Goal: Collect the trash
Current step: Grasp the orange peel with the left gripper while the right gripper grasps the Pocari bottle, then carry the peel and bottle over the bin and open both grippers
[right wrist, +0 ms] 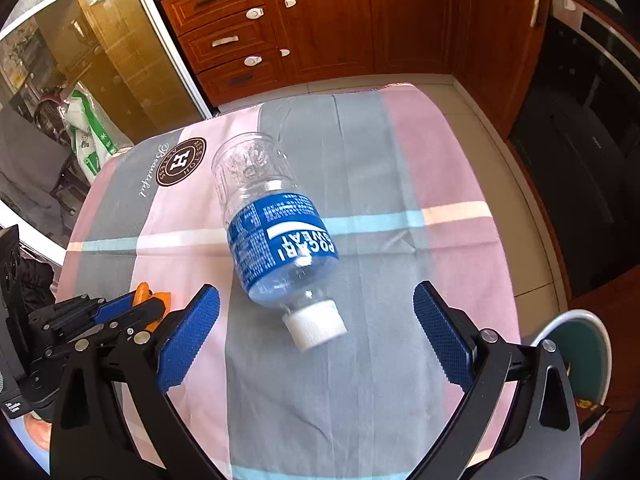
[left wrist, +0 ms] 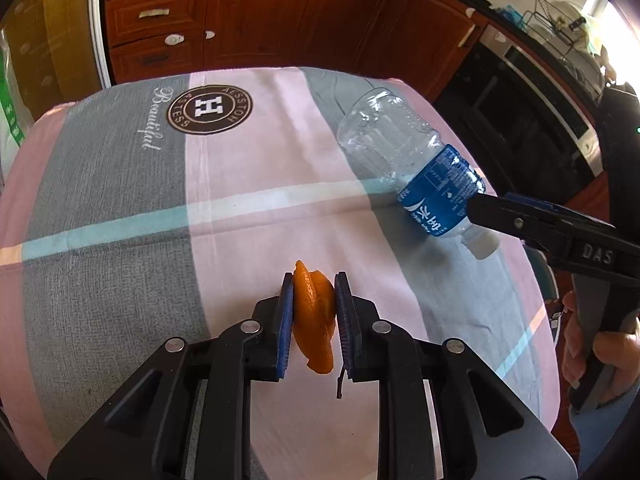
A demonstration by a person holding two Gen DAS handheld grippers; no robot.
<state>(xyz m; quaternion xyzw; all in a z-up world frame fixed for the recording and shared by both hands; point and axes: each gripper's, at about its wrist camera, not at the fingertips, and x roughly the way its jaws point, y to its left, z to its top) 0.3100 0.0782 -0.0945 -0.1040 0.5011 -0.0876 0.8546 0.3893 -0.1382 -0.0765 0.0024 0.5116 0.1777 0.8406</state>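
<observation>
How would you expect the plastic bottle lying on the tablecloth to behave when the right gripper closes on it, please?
The plastic bottle looks empty and clear, so it is probably light and may dent under the pads. It lies on its side on the tablecloth, so a nudge could roll it. The right gripper is open around its capped end; the smooth wall might slip.

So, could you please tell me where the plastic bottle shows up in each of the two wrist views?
Left wrist view: the plastic bottle lies at upper right on the tablecloth, cap toward the right hand-held gripper.
Right wrist view: the bottle lies at centre, cap nearest the camera, ahead of the open right hand-held gripper.
Shared landmark: the round brown H logo printed on the cloth.
</observation>
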